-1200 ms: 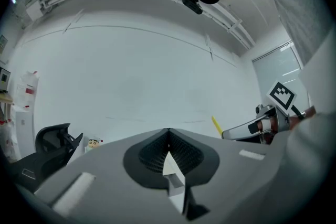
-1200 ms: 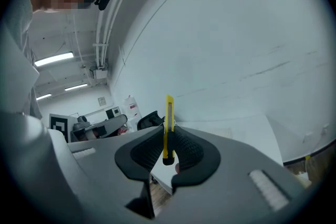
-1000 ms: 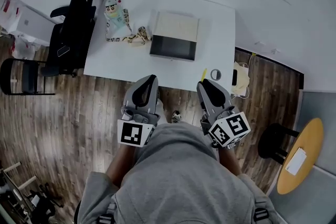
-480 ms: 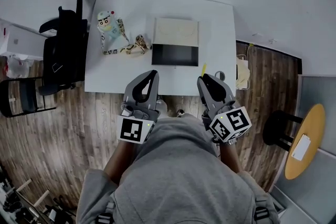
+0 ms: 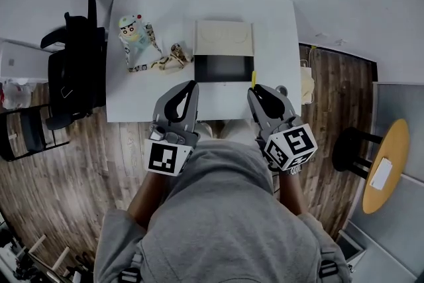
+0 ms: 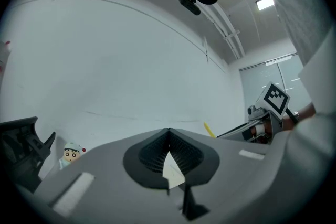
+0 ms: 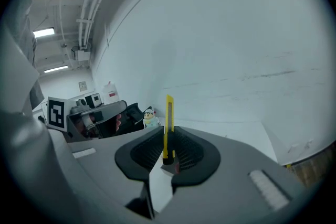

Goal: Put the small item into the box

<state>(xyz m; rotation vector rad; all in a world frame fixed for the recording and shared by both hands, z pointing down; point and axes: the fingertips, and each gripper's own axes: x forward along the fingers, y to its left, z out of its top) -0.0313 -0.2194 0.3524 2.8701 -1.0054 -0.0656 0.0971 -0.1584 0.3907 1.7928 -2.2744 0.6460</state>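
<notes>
**A:** Which step is in hand?

**B:** The carry, I'd say. The right gripper (image 7: 167, 139) has its jaws clenched on the yellow cutter (image 7: 168, 123), which stands upright between them. From the head view, the cutter sits over the near part of the counter (image 5: 278, 30), just right of the box (image 5: 222, 68) and not yet above it.

**A:** And the other one?

**B:** The left gripper (image 6: 168, 136) has its jaws pressed together with nothing in them. It hangs at the counter's near edge, left of the box front.

**A:** Is the box ready?

**B:** Its lid lies folded back on the far side, and the dark inside looks bare.

**A:** So what does the next move call for?

**B:** Probably taking the cutter farther and leftward until it is over the opening. Then lower it inside and let the jaws part. The cartoon figure (image 5: 130, 28) at the far left is well clear of that path.
</notes>
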